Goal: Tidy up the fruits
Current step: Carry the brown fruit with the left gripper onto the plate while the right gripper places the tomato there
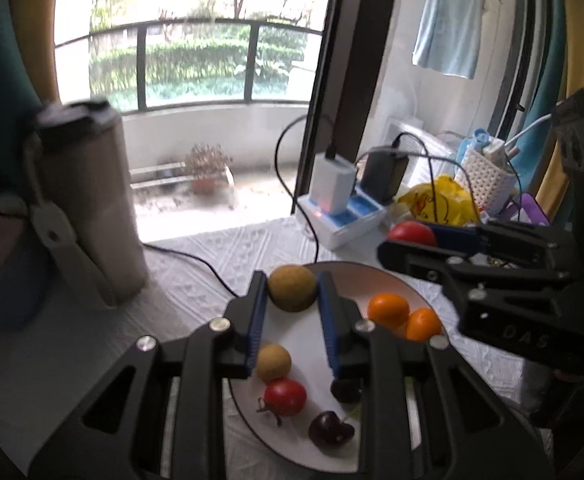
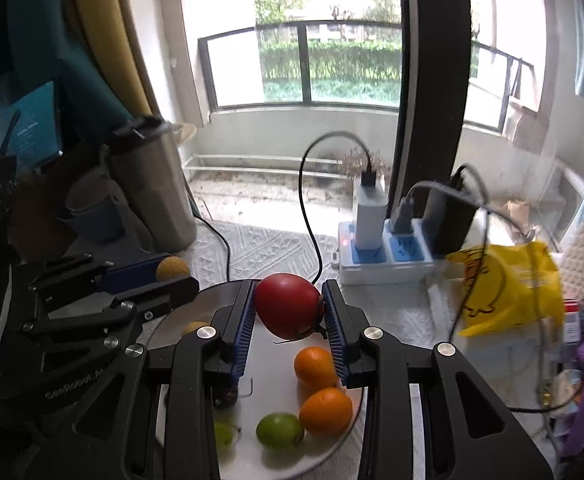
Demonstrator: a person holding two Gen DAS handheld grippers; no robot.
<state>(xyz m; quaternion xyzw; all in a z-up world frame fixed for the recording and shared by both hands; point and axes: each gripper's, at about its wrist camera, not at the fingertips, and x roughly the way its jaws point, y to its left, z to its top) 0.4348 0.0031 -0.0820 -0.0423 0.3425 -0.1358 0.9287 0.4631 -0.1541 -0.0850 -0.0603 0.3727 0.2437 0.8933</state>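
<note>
Left gripper (image 1: 292, 300) is pinching a round tan-brown fruit (image 1: 292, 288) between its blue ribbed pads, holding it over the far edge of the round white plate (image 1: 304, 340). Right gripper (image 2: 289, 312) is pinching a red tomato (image 2: 287, 305) the same way, pads pressing on both sides, over the plate's far side.

Both grippers are sitting close together above the plate, left one visible at the left of the right wrist view, its tan fruit poking out past the fingertips.

Lying on the plate:
- 2 small orange citrus fruits (image 2: 320, 388), touching each other, on the plate's right side
- 1 smaller tan-brown fruit (image 1: 272, 362) just beside the left gripper's left finger
- 1 small red tomato with stem (image 1: 284, 397) right next to it
- 2 dark cherries (image 1: 330, 429), 1 partly hiding under the left gripper's right finger
- 2 green grapes (image 2: 279, 430), 1 just beside the nearer orange, the other partly hiding behind the right gripper's left finger

Plate is resting on a white embossed tablecloth (image 1: 195, 272). Behind it, a white-and-blue power strip (image 2: 384, 260) is carrying chargers with black cables trailing. A steel tumbler with black lid (image 2: 151, 184) is standing at left, a crumpled yellow plastic bag (image 2: 508, 284) at right.
</note>
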